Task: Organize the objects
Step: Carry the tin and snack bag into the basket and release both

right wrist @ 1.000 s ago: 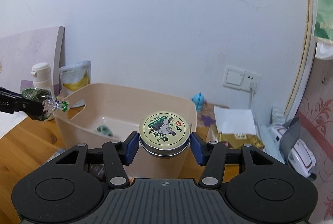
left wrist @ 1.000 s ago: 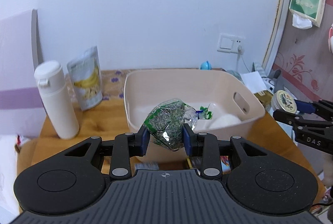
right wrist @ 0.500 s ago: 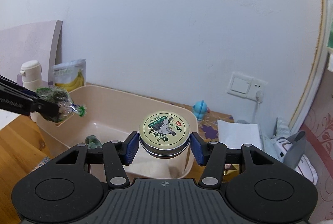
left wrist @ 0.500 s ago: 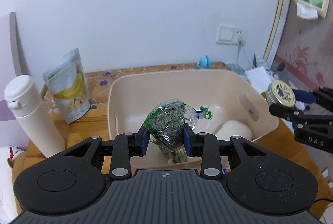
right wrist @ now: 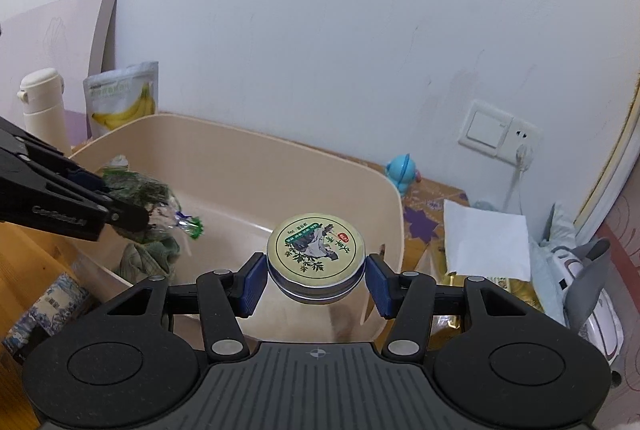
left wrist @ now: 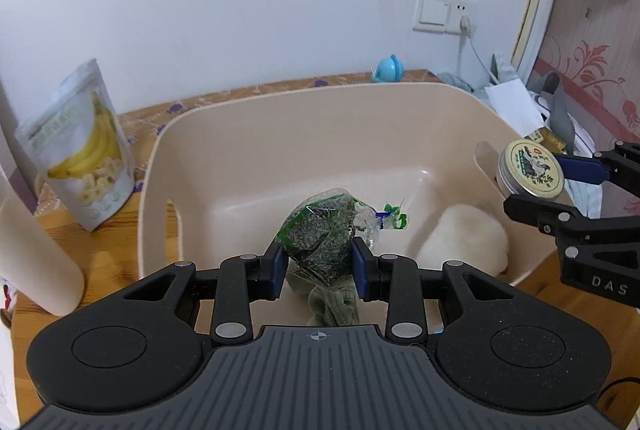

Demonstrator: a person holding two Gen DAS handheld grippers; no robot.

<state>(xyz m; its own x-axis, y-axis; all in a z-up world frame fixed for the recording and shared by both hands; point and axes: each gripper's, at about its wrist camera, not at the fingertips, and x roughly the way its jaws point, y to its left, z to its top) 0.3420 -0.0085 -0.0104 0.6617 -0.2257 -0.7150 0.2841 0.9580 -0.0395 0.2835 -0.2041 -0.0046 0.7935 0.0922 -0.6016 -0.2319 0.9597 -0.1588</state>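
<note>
Both tools carry their loads above a beige tub [left wrist: 224, 134] that stands on a wooden worktop [left wrist: 108, 242]. The left tool [left wrist: 320, 262] is clenched on a clear packet of dried green leaves [left wrist: 324, 230], gripped across its bulging middle so that the twisted, tied end sticks out free to the right. The packet hangs over the near part of the tub, above a crumpled green cloth [left wrist: 332, 304] lying on the tub floor; a white fluffy item [left wrist: 464, 238] rests in the tub's right corner.

The right tool [right wrist: 316, 280] grasps a round tin [right wrist: 316, 250] by its side wall, lid upward and roughly level, so the printed label faces the camera. In the left wrist view the tin sits at the tub's right wall, beside the handle slot; whether it is fully inside the rim cannot be told.

Judged from these positions, both items are poised for release into the tub. Outside it, on the left, a banana-chip pouch [left wrist: 80, 146] and a white bottle [right wrist: 42, 102] stand upright, seemingly not yet sorted. A small blue toy [right wrist: 402, 172] sits behind the tub near the wall.
</note>
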